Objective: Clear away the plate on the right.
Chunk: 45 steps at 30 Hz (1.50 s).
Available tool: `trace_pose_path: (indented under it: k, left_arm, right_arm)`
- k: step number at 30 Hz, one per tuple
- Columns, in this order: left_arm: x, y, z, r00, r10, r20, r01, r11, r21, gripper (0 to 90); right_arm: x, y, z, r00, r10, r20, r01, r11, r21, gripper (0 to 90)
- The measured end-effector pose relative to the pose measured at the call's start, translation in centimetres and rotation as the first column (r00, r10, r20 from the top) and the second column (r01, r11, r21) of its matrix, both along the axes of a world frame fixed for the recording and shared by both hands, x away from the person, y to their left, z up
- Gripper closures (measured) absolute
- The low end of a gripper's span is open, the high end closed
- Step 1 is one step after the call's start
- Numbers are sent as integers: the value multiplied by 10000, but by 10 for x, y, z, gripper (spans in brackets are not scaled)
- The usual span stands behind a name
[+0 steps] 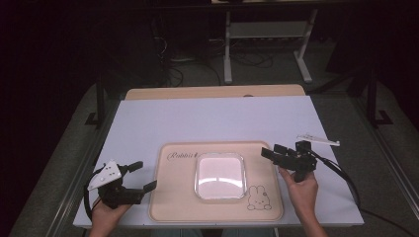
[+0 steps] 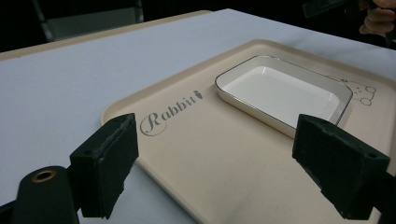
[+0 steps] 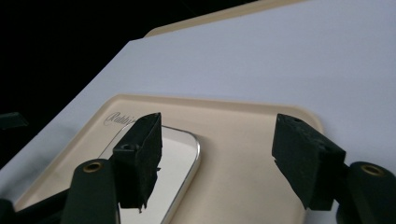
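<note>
A beige tray [image 1: 173, 197] with a rabbit drawing lies at the table's near middle, and a white square dish [image 1: 221, 176] sits in it. My left gripper [image 1: 142, 176] hovers at the tray's left edge, jaws wide apart and empty; its own view looks across the tray [image 2: 224, 154] to the dish [image 2: 285, 91]. My right gripper [image 1: 274, 151] is held above the tray's right edge, open with nothing between its jaws. Its view shows the dish [image 3: 180, 154] and tray [image 3: 243, 140] below.
A white sheet [image 1: 217, 118] covers the table, with a wooden strip [image 1: 212, 92] at the far edge. A small white strip-like object [image 1: 318, 139] lies at the right on the sheet. Desk legs and cables stand on the dark floor beyond.
</note>
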<state>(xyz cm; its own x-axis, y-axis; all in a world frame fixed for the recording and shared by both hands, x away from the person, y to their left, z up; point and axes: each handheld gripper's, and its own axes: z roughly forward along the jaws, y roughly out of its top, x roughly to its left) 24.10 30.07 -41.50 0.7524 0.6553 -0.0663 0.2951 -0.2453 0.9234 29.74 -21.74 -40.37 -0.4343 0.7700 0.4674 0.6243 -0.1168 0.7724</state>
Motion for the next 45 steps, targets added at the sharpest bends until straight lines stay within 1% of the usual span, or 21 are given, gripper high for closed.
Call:
trace_pose_path:
  k: [1,2,3,4,5,6,9,10,11,14,15,17,21,28,30,35,39,41,42,43,45]
  left_arm:
    - [0,0,0,10000,-4,-21,4,10000,12,142]
    - [0,0,0,10000,-4,-21,4,10000,12,142]
    - [0,0,0,10000,1,-36,-1,10000,14,142]
    - [0,-1,-1,10000,-1,-43,1,10000,25,142]
    - [0,-1,-1,10000,-5,-55,5,10000,10,142]
    - [0,-1,-1,10000,-13,-58,13,10000,-44,142]
    - [1,-1,-1,10000,-39,-86,38,9999,-143,142]
    - [2,-1,-1,10000,-32,-91,30,9999,-167,142]
    - [2,0,-1,9999,-37,-95,36,9998,-170,142]
    - [2,0,-1,9999,-9,-108,7,9998,-181,142]
    - [2,0,-1,9999,9,-111,-11,9998,-182,142]
    - [2,0,-1,9999,13,-138,-16,9998,-191,142]
    - [2,-1,-2,9998,19,-181,-22,9998,-206,142]
    - [3,-2,-2,9998,17,-196,-21,9998,-190,142]
    - [3,-2,-2,9998,8,-200,-12,9998,-204,142]
    - [3,-2,-2,9999,36,-165,-39,9998,-192,141]
    - [3,-2,-1,9998,47,-167,-50,9998,-189,142]
    - [3,-2,-1,9999,47,-165,-50,9998,-187,142]
    - [3,-2,-1,9999,53,-162,-56,9998,-190,142]
    - [3,-2,-1,9999,53,-162,-56,9998,-190,142]
    - [3,-2,-2,9998,51,-182,-54,9998,-179,141]
  right_arm:
    - [0,-2,1,9999,7,115,-6,10000,-46,304]
    - [0,-2,1,9999,7,115,-6,10000,-46,304]
    - [0,-6,4,9993,87,360,-78,9997,-233,305]
    - [0,-6,4,9993,87,360,-78,9997,-233,305]
    - [1,-9,6,9985,178,525,-159,9993,-353,305]
    - [1,-9,6,9985,178,525,-159,9993,-353,305]
    - [1,-14,8,9964,193,830,-136,9975,-689,291]
    - [1,-16,9,9950,262,961,-174,9956,-917,275]
    - [1,-16,9,9950,262,961,-174,9956,-917,275]
    - [0,-21,11,9914,232,1286,-76,9927,-1205,257]
    - [0,-25,12,9881,203,1523,-19,9928,-1198,246]
    - [-1,-27,13,9877,177,1556,13,9926,-1212,243]
    - [-4,-35,16,9839,126,1780,146,9885,-1507,229]
    - [-15,-50,19,9759,74,2181,413,9751,-2180,223]
    - [-18,-54,19,9749,41,2227,492,9712,-2330,212]
    - [-24,-63,18,9729,-112,2308,669,9696,-2352,202]
    - [-31,-71,14,9722,-222,2329,822,9645,-2509,183]
    - [-32,-72,14,9726,-225,2316,836,9627,-2574,178]
    - [-35,-73,12,9717,-184,2356,842,9585,-2724,171]
    - [-37,-73,11,9717,-192,2354,862,9567,-2779,169]
    - [-40,-74,10,9719,-152,2348,835,9553,-2837,167]
